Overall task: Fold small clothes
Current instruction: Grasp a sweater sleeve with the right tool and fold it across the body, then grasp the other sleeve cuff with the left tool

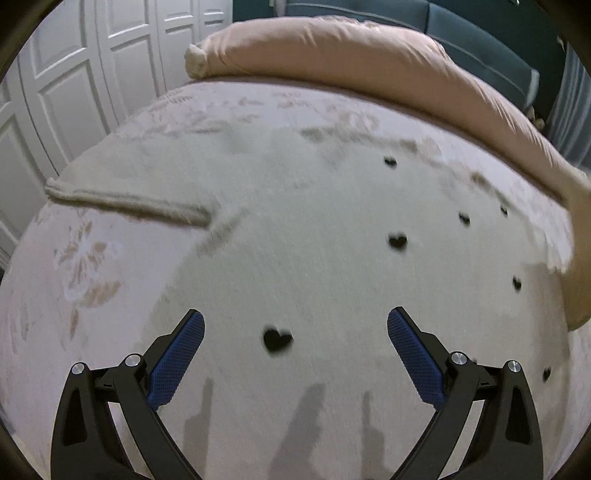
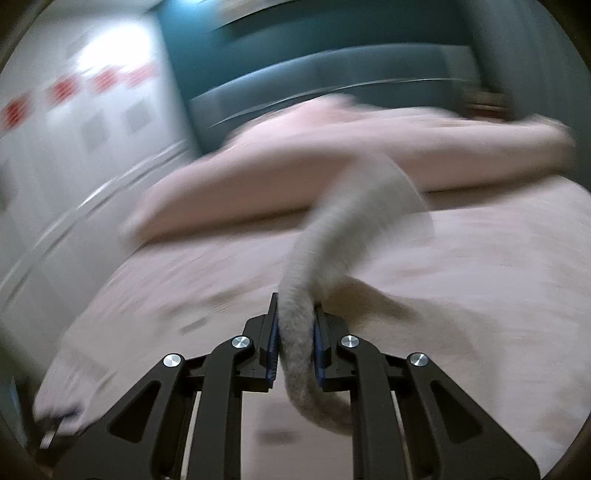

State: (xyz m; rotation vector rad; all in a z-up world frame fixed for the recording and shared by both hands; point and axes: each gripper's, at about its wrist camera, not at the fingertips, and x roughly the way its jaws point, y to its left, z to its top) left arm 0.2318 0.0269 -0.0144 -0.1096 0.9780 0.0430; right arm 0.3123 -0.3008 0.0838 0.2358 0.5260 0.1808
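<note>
Left gripper (image 1: 295, 332): blue-padded jaws spread wide, nothing between them, hovering above the cream fuzzy garment with small black hearts (image 1: 314, 229). Garment lies flat on the pale pink floral bedspread (image 1: 81, 266), one sleeve (image 1: 125, 203) stretched out to the left. Right gripper (image 2: 295, 332): jaws pressed onto a bunched strip of the same cream fabric (image 2: 325, 258), which trails away over the bed; that view is heavily blurred. Long pink pillow (image 1: 369, 62) at the far end, teal padded headboard (image 1: 480, 33) behind it, white panelled wardrobe doors (image 1: 92, 66) on the left.
</note>
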